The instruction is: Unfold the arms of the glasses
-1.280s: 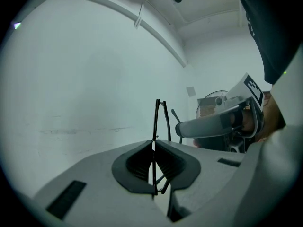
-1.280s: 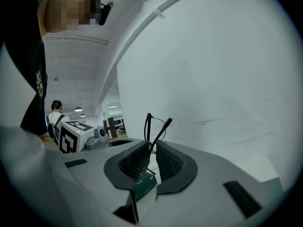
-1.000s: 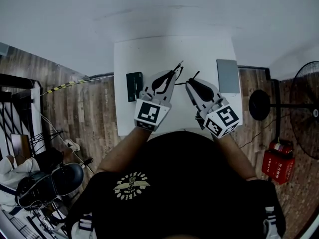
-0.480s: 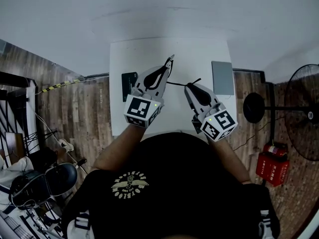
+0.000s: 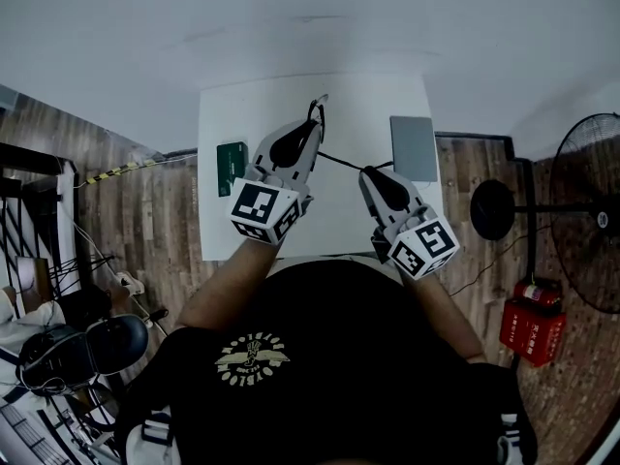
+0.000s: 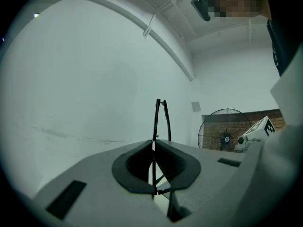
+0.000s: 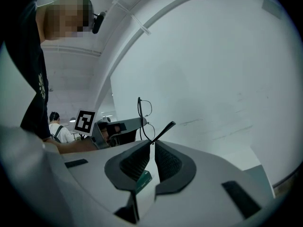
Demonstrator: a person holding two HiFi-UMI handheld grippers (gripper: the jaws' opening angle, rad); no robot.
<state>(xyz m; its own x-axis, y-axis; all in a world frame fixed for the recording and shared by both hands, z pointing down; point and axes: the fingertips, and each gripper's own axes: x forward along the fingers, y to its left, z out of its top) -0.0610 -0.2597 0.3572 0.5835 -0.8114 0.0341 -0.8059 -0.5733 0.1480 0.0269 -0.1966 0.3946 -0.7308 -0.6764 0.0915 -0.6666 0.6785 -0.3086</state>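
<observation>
Glasses pinched in level left gripper, right gripper just closing on arm

Not much to read here, honestly. The cubes on the left gripper and right gripper only carry black-and-white square marker patterns, with no letters or digits we can make out. The black shirt has a yellowish emblem with what looks like tiny lettering, way too small for us to read. The white print on the red canisters is just a blur too. We can't read anything on the dark green box either.
</observation>
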